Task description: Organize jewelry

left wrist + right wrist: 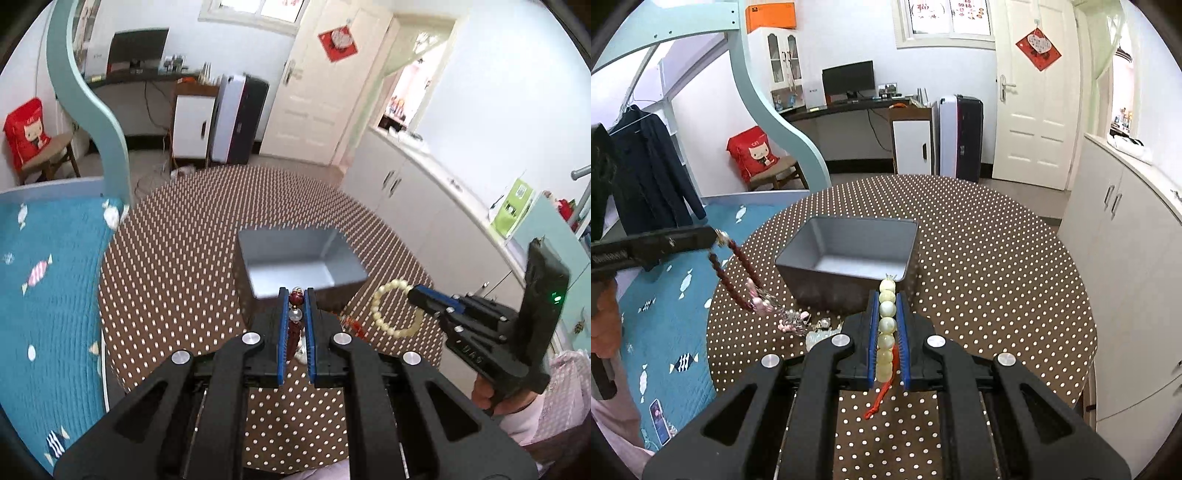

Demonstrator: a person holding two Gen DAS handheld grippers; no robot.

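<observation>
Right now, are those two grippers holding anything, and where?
Left gripper pinches the dark red bead bracelet by its beads; right gripper pinches the cream bead bracelet likewise.

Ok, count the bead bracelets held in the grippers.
2. A dark red bracelet hangs from the left gripper; a cream bracelet is clamped in the right gripper. More jewelry on the table is partly hidden.

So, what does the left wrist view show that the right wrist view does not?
Only the left wrist view shows the cream bead bracelet hanging as a full loop from the right tool, and a green bag on the counter.

Only the right wrist view shows the dark red bead strand dangling from the left tool, a phone on the bedspread and a hanging dark jacket.

Both show the grey metal box on the polka-dot table, empty as far as can be seen.
</observation>
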